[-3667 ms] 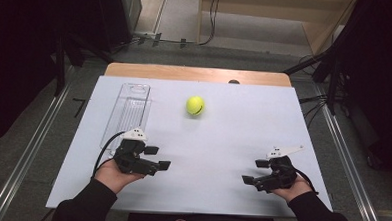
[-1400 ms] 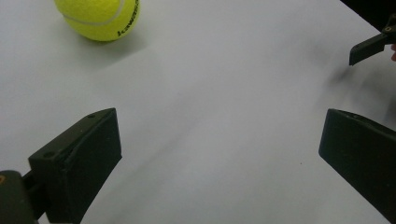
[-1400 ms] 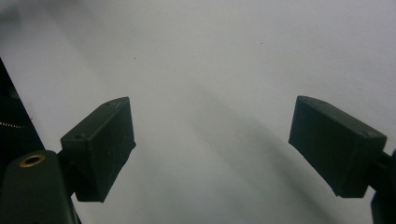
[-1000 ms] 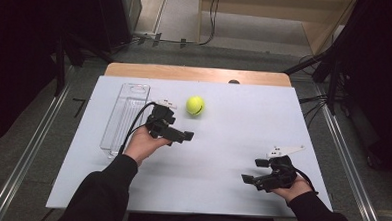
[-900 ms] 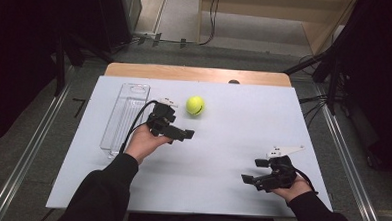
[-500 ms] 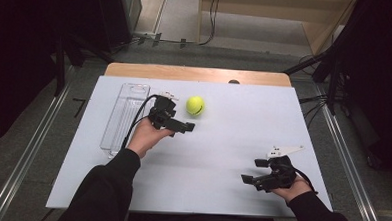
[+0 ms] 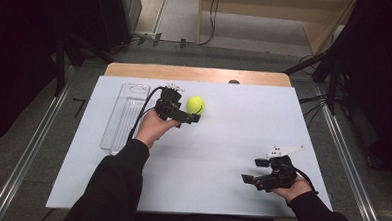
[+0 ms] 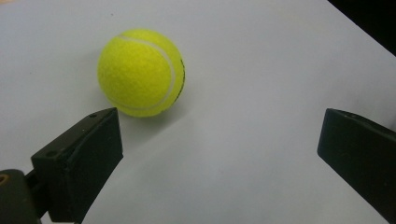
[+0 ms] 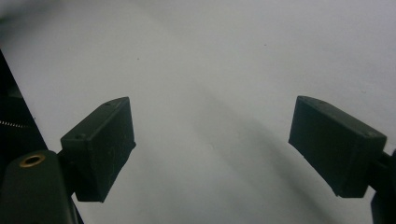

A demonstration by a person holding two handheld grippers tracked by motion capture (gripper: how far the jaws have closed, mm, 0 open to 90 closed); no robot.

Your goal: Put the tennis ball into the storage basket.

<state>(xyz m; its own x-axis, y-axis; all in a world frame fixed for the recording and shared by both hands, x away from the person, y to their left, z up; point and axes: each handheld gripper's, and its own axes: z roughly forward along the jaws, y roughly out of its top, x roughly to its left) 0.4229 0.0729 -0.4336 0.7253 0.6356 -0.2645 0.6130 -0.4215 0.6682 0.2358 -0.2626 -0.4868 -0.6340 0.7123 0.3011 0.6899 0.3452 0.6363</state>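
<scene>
Bench point(image 7: 242, 142) surface is a white sheet over a wooden top, and on its far left I see a clear rectangular plastic tray point(image 7: 125, 116) lying lengthwise; I can make out nothing inside it, though its transparency makes that hard to judge. Just right of the tray, my left hand-held gripper point(image 7: 186, 111) sits close beside a fuzzy yellow-green tennis ball point(image 7: 195, 104) that rests on the white sheet, outside the tray. In the left gripper view the ball point(image 8: 140, 72) lies ahead of the left jaw rather than between the two; the jaws stand wide apart and grip nothing. The left hand-held gripper's black cable loops back over the tray's near edge.

My right hand-held gripper point(image 7: 257, 171) rests low at the near right of the bench, well apart from ball and tray. In the right gripper view its jaws are spread wide over bare white sheet, holding nothing. A pale three-cornered plate point(image 7: 284, 151) sits on top of it.
</scene>
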